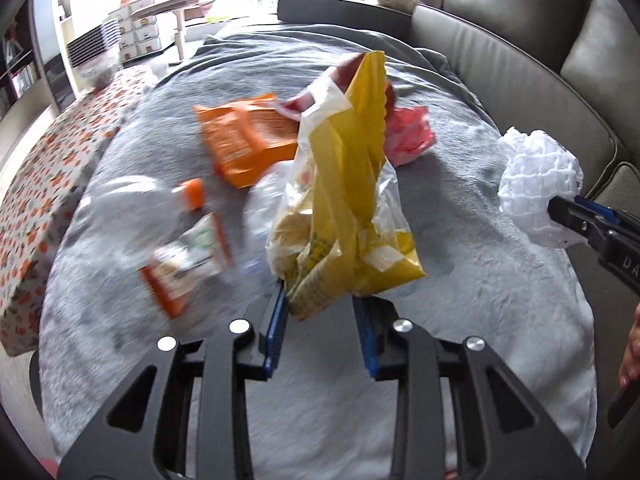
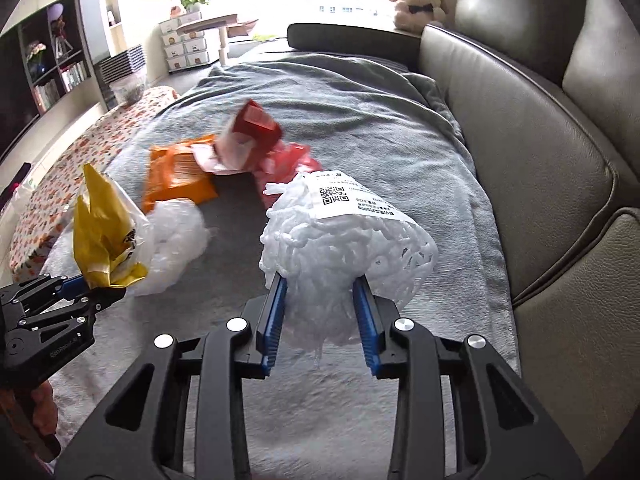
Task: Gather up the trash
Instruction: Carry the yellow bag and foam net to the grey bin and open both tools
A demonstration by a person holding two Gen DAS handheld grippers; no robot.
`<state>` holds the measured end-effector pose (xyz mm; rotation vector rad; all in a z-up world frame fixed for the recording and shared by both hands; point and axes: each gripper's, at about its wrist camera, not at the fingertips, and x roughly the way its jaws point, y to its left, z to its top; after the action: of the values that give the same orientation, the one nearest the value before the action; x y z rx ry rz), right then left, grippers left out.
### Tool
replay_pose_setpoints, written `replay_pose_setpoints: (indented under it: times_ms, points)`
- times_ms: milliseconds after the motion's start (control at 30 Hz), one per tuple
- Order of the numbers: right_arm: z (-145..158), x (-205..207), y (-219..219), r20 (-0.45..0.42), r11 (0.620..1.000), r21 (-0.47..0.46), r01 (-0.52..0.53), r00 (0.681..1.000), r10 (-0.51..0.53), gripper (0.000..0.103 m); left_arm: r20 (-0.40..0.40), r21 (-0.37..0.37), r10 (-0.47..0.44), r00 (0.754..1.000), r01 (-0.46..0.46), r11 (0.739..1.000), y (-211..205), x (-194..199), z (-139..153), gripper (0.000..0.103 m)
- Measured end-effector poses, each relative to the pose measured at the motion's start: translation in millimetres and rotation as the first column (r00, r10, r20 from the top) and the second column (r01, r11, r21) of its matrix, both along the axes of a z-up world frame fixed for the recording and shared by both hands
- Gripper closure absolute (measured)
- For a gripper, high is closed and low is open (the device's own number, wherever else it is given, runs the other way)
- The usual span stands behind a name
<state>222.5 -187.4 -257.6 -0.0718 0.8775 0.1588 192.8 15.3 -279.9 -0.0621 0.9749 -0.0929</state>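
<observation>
Left claw (image 1: pixel 322 320) has blue pads and grips a yellow-and-clear bag (image 1: pixel 344 216); right claw (image 2: pixel 320 312) has white foam netting (image 2: pixel 344 248). Beyond them: orange packet (image 2: pixel 180 176), red wrapper (image 2: pixel 256 124), all on a grey blanket (image 2: pixel 360 120). Orange-flower cloth (image 1: pixel 60 168) off left.

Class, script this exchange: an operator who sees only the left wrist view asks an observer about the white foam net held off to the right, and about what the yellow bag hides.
Operator: Is anything on the white foam net?
Observer: Yes, a white label with a QR code lies on its upper side.
Operator: How do the right tongs hold it?
Observer: They pinch its bunched lower end between both pads; most of the net bulges beyond them.
Operator: What lies behind my yellow bag?
Observer: A red packet, blurred, on pale wrappers, just beyond the orange packet.
</observation>
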Motion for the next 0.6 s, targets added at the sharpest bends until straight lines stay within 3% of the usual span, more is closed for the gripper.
replay_pose_setpoints:
  times_ms: [333,600]
  points:
    - [29.5,-51.7,125.7,0.024,0.982,0.008,-0.19,0.982,0.189,0.071,0.037,0.031,0.191,0.981,-0.192,0.981,141.5,-94.2,29.2,0.071]
    - [30.1,-98.4,272.9,0.018,0.905,0.026,-0.425,0.905,0.424,0.071,0.033,0.077,0.388,0.921,-0.389,0.918,272.2,-189.9,32.0,0.071]
